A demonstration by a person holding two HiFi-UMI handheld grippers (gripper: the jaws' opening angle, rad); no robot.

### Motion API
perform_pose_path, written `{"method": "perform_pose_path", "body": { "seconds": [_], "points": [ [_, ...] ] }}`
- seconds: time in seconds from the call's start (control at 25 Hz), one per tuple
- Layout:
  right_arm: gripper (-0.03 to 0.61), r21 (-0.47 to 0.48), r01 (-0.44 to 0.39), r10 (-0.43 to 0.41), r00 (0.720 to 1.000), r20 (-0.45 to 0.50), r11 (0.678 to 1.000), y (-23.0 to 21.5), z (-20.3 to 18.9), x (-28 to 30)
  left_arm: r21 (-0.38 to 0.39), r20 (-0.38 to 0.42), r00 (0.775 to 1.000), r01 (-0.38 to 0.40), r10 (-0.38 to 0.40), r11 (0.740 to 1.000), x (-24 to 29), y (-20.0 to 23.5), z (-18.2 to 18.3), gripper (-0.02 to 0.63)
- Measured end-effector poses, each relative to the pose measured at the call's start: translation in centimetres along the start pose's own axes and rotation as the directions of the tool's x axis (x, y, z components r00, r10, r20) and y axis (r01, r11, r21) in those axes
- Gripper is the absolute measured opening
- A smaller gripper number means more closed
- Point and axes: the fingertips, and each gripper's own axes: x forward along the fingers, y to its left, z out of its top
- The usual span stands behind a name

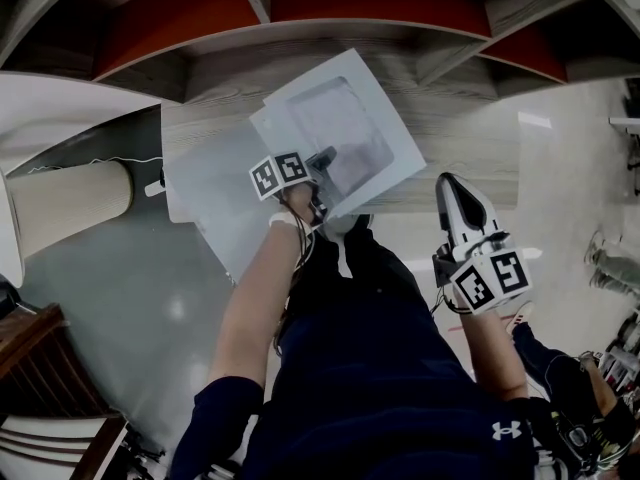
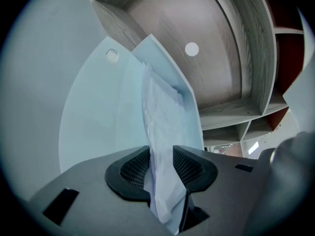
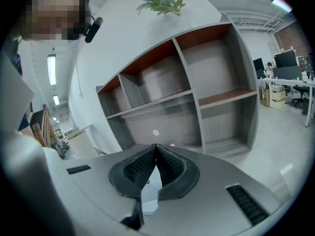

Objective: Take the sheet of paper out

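In the head view my left gripper [image 1: 323, 162] is held up in front of the shelf unit, shut on the lower edge of a white sheet of paper [image 1: 345, 118]. A translucent pale-blue plastic folder [image 1: 205, 193] hangs behind and to the left of the sheet. The left gripper view has the crumpled paper [image 2: 160, 112] pinched between both black pads [image 2: 134, 170], with the folder [image 2: 93, 112] and its snap button [image 2: 112, 55] behind. My right gripper [image 1: 450, 183] hangs lower right, apart from the paper. In its own view the right gripper [image 3: 156, 146] is shut with nothing held.
A grey wooden shelf unit [image 1: 250, 63] with red-brown backs stands ahead, its compartments [image 3: 206, 77] bare. A beige cylinder [image 1: 70, 203] and a white curved counter [image 1: 60, 93] are at the left. The person's legs [image 1: 370, 368] fill the lower middle. Desks and chairs [image 3: 290, 85] stand far right.
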Motion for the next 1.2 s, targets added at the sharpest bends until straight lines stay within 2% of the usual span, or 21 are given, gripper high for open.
{"method": "perform_pose_path", "body": {
  "seconds": [0.2,0.48,0.8,0.92,1.0,1.2],
  "points": [
    [0.012,0.01,0.005,-0.005,1.0,-0.008,1.0,-0.3,-0.4,-0.4,-0.001,0.007,1.0,0.021,-0.021,1.0,0.4,-0.2,0.8,0.135],
    [0.012,0.02,0.014,-0.014,1.0,-0.022,1.0,-0.6,-0.8,-0.9,-0.013,0.072,0.996,0.043,-0.042,0.999,0.4,-0.5,2.8,0.115],
    [0.012,0.029,0.016,-0.015,0.999,-0.035,0.999,-0.7,-1.3,-0.9,-0.002,0.071,0.997,0.042,-0.041,0.999,1.2,-0.5,4.1,0.091],
    [0.012,0.042,0.014,-0.012,0.999,-0.039,0.999,-0.6,-1.6,-0.8,0.048,0.063,0.998,0.02,-0.023,0.999,1.2,-0.6,4.2,0.032],
    [0.012,0.049,0.015,-0.013,0.999,-0.04,0.999,-0.5,-1.8,-0.8,0.083,0.044,0.999,0.001,-0.005,0.997,1.1,-0.6,3.7,0.017],
    [0.012,0.046,0.0,0.001,0.999,-0.032,0.999,0.0,-1.7,-0.6,0.055,0.035,0.999,0.005,-0.007,0.998,-0.2,-0.1,3.4,0.015]
  ]
}}
